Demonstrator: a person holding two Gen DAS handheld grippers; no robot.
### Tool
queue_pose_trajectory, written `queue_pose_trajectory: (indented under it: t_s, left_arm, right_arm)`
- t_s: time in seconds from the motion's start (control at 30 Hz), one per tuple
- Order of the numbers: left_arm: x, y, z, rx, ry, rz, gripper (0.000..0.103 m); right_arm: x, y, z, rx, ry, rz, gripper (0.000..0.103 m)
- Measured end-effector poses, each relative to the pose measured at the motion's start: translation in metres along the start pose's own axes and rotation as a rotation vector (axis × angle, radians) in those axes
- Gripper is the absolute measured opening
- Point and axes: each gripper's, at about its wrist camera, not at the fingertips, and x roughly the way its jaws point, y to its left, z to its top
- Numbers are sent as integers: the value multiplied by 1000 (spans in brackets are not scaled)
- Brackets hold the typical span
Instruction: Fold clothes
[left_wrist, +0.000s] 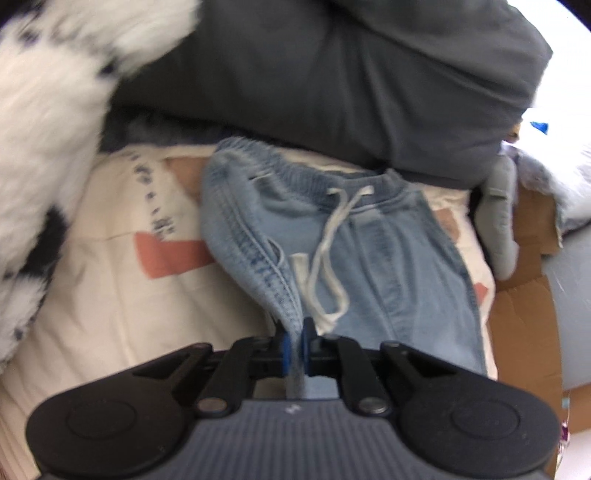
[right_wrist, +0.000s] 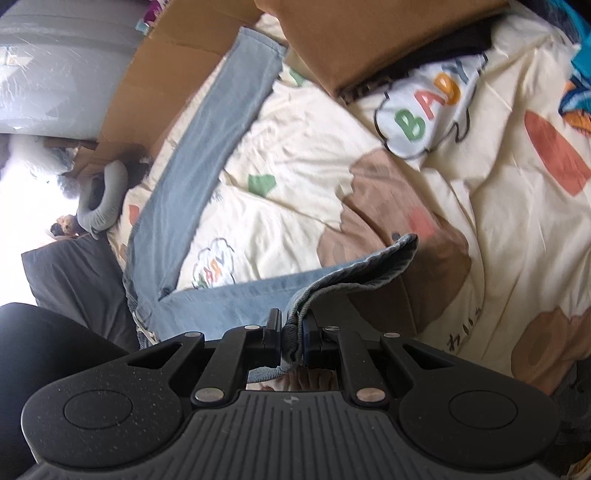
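Light blue jeans lie spread on the cream patterned bedspread. Left tongs clamped on a side seam by the waistband; right tongs clamped on a leg hem, lifted.

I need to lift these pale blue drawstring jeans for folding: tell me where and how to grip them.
Grip the jeans at their edges, coming down from above. The left gripper already pinches the stitched side seam below the waistband; the right gripper pinches a leg near its hem. Thick seams give the pads firm hold.
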Motion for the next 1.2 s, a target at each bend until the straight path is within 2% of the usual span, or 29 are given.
queue_pose_trajectory:
  t_s: [0.43, 0.77, 1.2]
  left_arm:
    - [0, -86, 22, 76, -23, -76, 6]
    - [15, -154, 30, 177, -22, -28, 6]
    - [65, -209, 31, 199, 7, -18, 6]
  right_arm:
    - [-21, 32, 45, -39, -112, 64, 9]
    - [-21, 50, 99, -69, -159, 155, 9]
    - [23, 59, 178, -38, -195, 94, 9]
